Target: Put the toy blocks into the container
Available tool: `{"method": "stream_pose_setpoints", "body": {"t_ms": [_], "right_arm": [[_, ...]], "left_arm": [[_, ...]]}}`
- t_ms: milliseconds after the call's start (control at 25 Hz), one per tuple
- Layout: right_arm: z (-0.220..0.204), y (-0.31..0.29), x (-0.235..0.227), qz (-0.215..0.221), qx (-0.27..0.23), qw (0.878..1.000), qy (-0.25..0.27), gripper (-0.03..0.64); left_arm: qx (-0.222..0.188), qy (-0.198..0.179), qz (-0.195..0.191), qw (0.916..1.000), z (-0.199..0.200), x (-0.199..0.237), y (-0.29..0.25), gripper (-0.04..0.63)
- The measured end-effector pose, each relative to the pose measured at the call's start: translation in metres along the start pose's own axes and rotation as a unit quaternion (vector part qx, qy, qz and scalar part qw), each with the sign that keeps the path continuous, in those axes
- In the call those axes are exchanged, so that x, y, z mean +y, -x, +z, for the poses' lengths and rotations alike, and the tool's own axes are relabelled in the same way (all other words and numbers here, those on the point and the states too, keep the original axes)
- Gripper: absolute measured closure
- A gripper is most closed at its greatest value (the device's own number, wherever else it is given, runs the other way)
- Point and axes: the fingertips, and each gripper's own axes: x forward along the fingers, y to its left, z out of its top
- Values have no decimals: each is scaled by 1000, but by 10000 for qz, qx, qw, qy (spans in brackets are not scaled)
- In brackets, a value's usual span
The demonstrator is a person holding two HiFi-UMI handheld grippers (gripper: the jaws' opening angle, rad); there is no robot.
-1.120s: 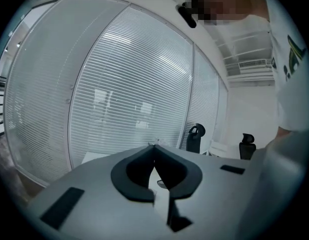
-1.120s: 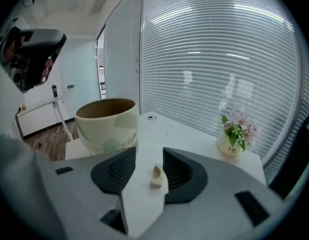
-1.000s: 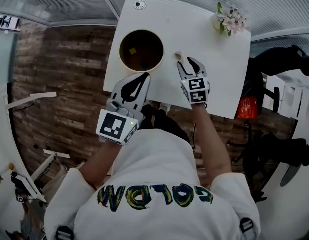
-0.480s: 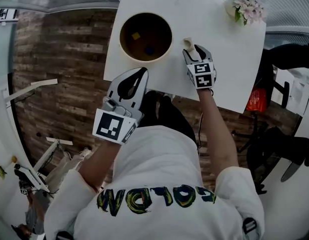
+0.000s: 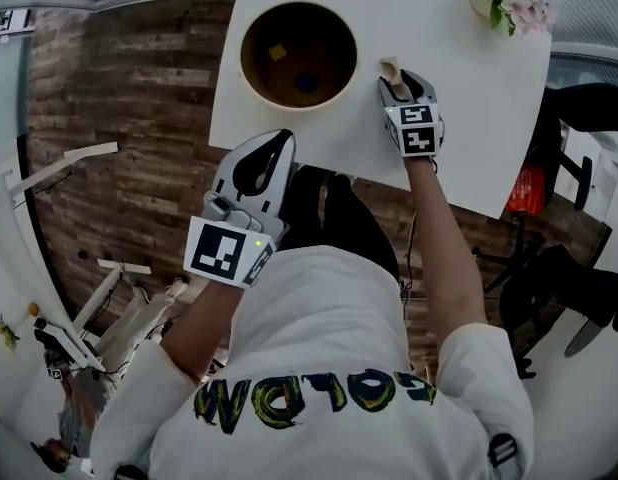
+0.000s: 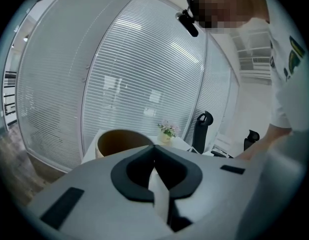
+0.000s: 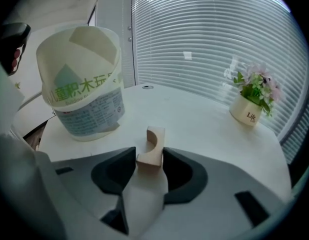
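My right gripper (image 5: 399, 78) has just been closing its jaws, and they now sit against both sides of the wooden block (image 7: 152, 144) between their tips. The block is pale, unpainted wood with a curved notch scooped from one face, and it rests on the white table (image 5: 469, 118). The container (image 7: 87, 106), a cream tub with green lettering, stands ahead and to the left of that gripper. My left gripper (image 6: 154, 151) is closed and empty, with the container ahead of it.
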Motion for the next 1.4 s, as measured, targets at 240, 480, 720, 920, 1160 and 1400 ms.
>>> {"method": "stream_pose_setpoints", "body": {"t_ms": [240,480,720,920,1160,1400], "right_arm": [[1,-1,-3,29,-67,9999,-135,459],[21,14,-12,-74,-240,9996,-109,461],[54,50,-21,-152,-521,9985,-95,462],[82,90,-26,-243,-841,9961,-53,462],[117,145,-23,-289,-1207,9922,-65,462],[142,202,-14,-311,-1516,9879,-110,460]], "left_arm": [[13,11,33,10000,-2,5,0,581],[-186,-97,28,9998,21,4,-6,581],[-441,-215,-6,9988,51,-3,-8,581],[-653,-325,-14,9973,76,-12,-4,581],[-832,-442,14,9956,98,-17,4,581],[-913,-479,-6,9947,109,-26,11,581]]}}
